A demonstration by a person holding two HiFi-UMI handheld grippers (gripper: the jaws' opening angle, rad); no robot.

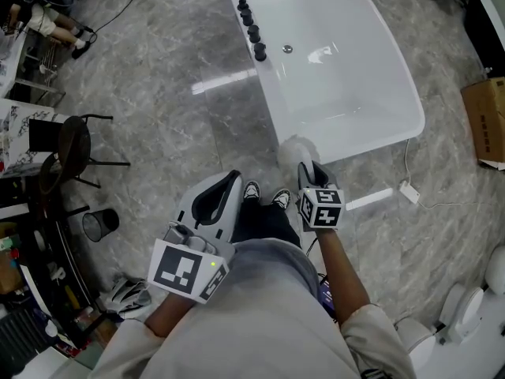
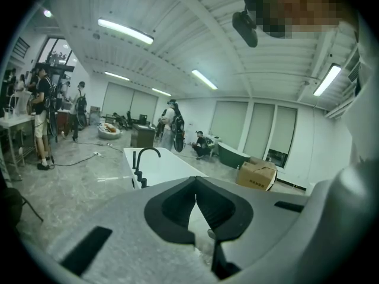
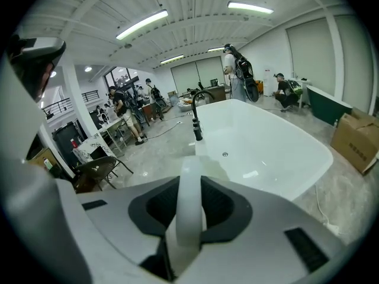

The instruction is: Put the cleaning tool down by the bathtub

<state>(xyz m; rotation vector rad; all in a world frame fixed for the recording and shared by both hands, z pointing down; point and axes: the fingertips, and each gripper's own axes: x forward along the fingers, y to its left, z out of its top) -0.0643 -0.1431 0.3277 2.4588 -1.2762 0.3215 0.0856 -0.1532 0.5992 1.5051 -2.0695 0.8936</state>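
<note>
Right now we have the right gripper (image 1: pixel 310 172) clamped on the white handle of the cleaning tool (image 1: pixel 293 150), its jaws held partly apart by the handle pinched between the pads. The tool's fluffy white head sits low at the near end of the white bathtub (image 1: pixel 347 85), close over the grey marble floor (image 1: pixel 158 93), though we cannot tell whether it touches. Meanwhile our left gripper (image 1: pixel 229 181) hangs just beside the right one, its jaws closed tip to tip with nothing between them, facing the tub's side with the black faucet (image 2: pixel 145 158).
</note>
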